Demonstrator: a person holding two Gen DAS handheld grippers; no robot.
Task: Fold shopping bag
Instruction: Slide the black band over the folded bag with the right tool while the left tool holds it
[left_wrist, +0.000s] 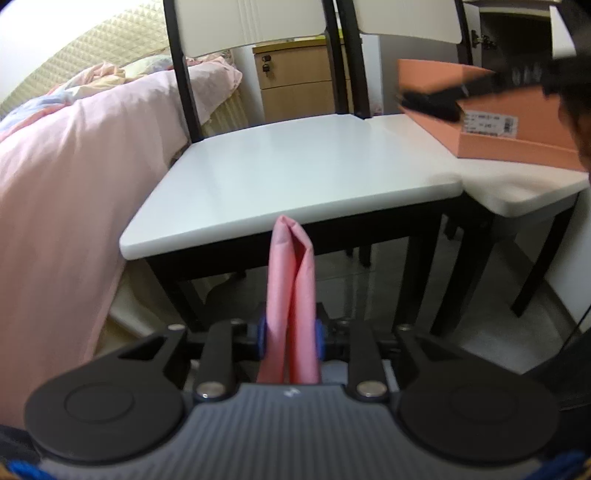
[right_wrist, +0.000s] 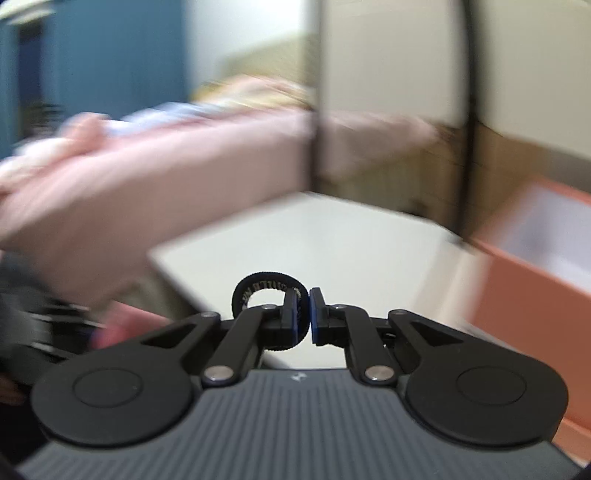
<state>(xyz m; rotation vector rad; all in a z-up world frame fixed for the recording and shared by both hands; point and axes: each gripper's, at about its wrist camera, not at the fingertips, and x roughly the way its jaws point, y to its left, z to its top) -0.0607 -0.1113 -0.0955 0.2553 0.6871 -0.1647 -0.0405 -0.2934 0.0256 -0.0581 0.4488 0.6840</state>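
My left gripper (left_wrist: 290, 332) is shut on a folded pink shopping bag (left_wrist: 291, 266). The bag stands up between the blue pads (left_wrist: 262, 334) as a narrow doubled strip, just in front of the white chair seat (left_wrist: 295, 173). My right gripper (right_wrist: 308, 295) is shut on a black elastic band (right_wrist: 258, 282) with lettering; the band loops round its left finger. The right wrist view is blurred. In the left wrist view the right gripper (left_wrist: 432, 103) appears as a dark blur over the orange box (left_wrist: 517, 136).
Two white-seated chairs with black frames stand side by side; the second chair (left_wrist: 517, 188) carries the orange box (right_wrist: 535, 266). A bed with a pink duvet (left_wrist: 66, 184) is on the left. A wooden drawer cabinet (left_wrist: 295, 81) stands behind the chairs.
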